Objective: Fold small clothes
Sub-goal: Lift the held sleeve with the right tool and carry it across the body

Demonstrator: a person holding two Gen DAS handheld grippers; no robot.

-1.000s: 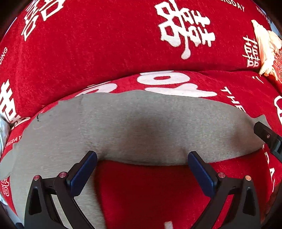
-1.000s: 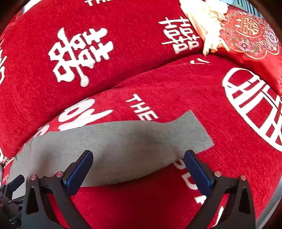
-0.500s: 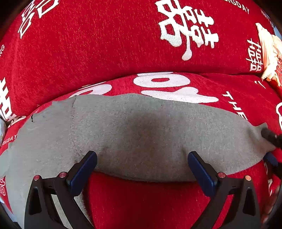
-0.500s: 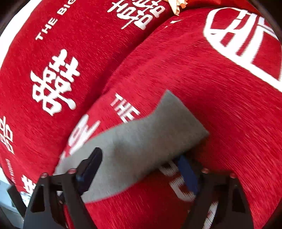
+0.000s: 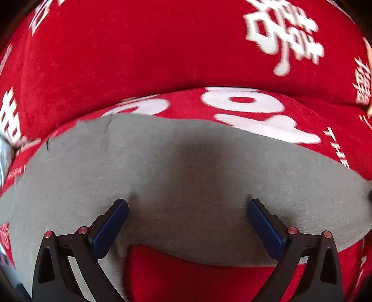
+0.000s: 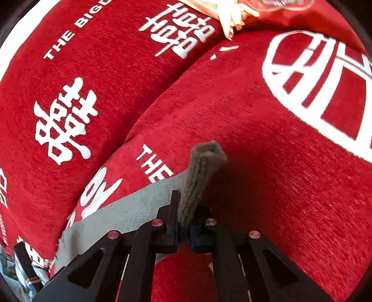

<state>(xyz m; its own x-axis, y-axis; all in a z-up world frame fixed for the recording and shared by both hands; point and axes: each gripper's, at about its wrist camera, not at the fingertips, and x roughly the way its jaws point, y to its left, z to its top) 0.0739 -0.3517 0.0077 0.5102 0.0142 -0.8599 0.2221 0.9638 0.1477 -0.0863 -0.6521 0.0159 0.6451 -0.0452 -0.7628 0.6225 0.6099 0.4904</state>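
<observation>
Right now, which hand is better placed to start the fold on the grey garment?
Right. The right gripper is already shut on the grey garment at its cuffed end, which stands up between its jaws. The left gripper hovers open above the middle, gripping nothing.

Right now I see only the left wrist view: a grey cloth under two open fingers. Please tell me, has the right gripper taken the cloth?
Observer: Yes. The right gripper is shut on one end of the grey garment, which looks like a sock.
Operator: Is that end flat on the cushion?
Observer: No. The pinched end stands up beyond the fingers, and its opening shows at the top.
Operator: Is anything else near that side?
Observer: Only at the far top of the red cushion: a cream cloth, well apart from the garment.
</observation>
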